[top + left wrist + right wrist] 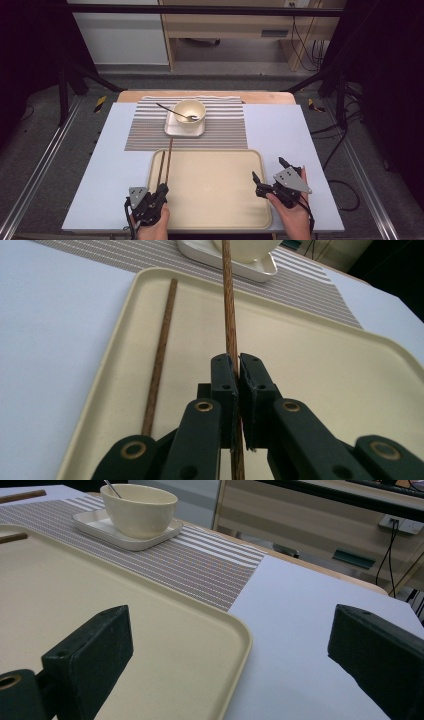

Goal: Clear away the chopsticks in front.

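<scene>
We are holding one chopstick (230, 315) with our left gripper (159, 191). Its jaws are squeezed almost shut on the stick, near its close end. The stick points away from us, over the far rim of the tray (215, 220) and toward the small plate (176, 128). It looks lifted a bit, though we cannot be sure.

The other chopstick (161, 347) lies flat on the tray, just beside the left rim. So we think the job is about half begun: one stick is picked up, one is not. Where the sticks should go we can only guess. It may be the striped mat (145, 131) near the bowl (190, 111), or it may be the tray itself.

Our right gripper (270, 176) waits at the right edge of the tray. Its jaws stand wide open with nothing between them.

The chopsticks are thin, round and long, made of brown wood with a fine grain. The tray is big, cream in colour and smooth, with round corners and a low raised rim. It looks like plastic. The bowl is round, cream and shiny, and a metal spoon (176, 113) leans in it. The bowl sits on the small square plate with soft corners. The mat under it has thin brown and white stripes and looks woven. The worktop (110, 165) is flat and pale blue-grey.
</scene>
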